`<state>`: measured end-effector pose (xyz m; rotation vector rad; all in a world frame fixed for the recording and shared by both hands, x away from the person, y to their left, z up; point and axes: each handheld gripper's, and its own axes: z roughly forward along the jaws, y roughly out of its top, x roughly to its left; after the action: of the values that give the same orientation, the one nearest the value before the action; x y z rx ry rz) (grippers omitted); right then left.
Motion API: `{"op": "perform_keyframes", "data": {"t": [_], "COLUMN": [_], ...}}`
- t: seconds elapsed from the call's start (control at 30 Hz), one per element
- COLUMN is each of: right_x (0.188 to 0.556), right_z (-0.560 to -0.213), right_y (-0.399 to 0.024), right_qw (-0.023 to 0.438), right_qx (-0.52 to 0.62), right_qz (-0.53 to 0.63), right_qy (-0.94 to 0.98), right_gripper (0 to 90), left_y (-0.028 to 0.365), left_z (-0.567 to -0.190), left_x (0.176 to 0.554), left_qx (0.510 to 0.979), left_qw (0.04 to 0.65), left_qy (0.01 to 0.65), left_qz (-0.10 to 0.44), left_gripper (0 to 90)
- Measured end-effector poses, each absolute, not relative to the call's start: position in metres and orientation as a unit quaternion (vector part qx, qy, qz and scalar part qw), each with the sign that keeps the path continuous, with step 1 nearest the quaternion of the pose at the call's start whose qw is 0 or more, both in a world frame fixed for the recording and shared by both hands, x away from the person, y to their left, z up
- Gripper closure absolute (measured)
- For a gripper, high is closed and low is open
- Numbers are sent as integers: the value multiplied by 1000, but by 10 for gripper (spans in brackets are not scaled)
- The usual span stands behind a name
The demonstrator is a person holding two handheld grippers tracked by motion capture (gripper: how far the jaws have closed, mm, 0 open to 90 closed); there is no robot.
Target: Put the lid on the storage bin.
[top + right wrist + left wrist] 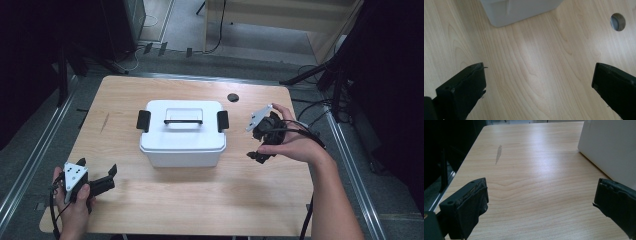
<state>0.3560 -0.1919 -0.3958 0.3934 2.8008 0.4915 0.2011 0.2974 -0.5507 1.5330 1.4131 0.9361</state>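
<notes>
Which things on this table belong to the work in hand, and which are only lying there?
For the work:
white lidded box
its two black side latches
left gripper, open
right gripper, open

Only lying there:
small dark round disc near the table's far edge
grey streak on the wood

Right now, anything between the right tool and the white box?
Nothing. In the high view, only bare wooden table separates the right tool from the white box. The right gripper view shows the same bare wood up to the box.
</notes>
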Motion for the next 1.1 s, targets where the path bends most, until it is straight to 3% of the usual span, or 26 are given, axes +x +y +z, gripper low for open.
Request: {"op": "perform_keyframes", "data": {"t": [1.1], "right_x": [304], "right_z": [-449], "right_y": [-263], "right_qw": [178], "right_qx": [223], "right_qz": [241], "right_qy": [928], "right_gripper": [0], "left_y": [296], "left_z": [-551], "left_x": [200], "left_qx": [613], "left_qw": [413], "left_qy": [559], "left_qz": [376], "left_gripper": [0]}}
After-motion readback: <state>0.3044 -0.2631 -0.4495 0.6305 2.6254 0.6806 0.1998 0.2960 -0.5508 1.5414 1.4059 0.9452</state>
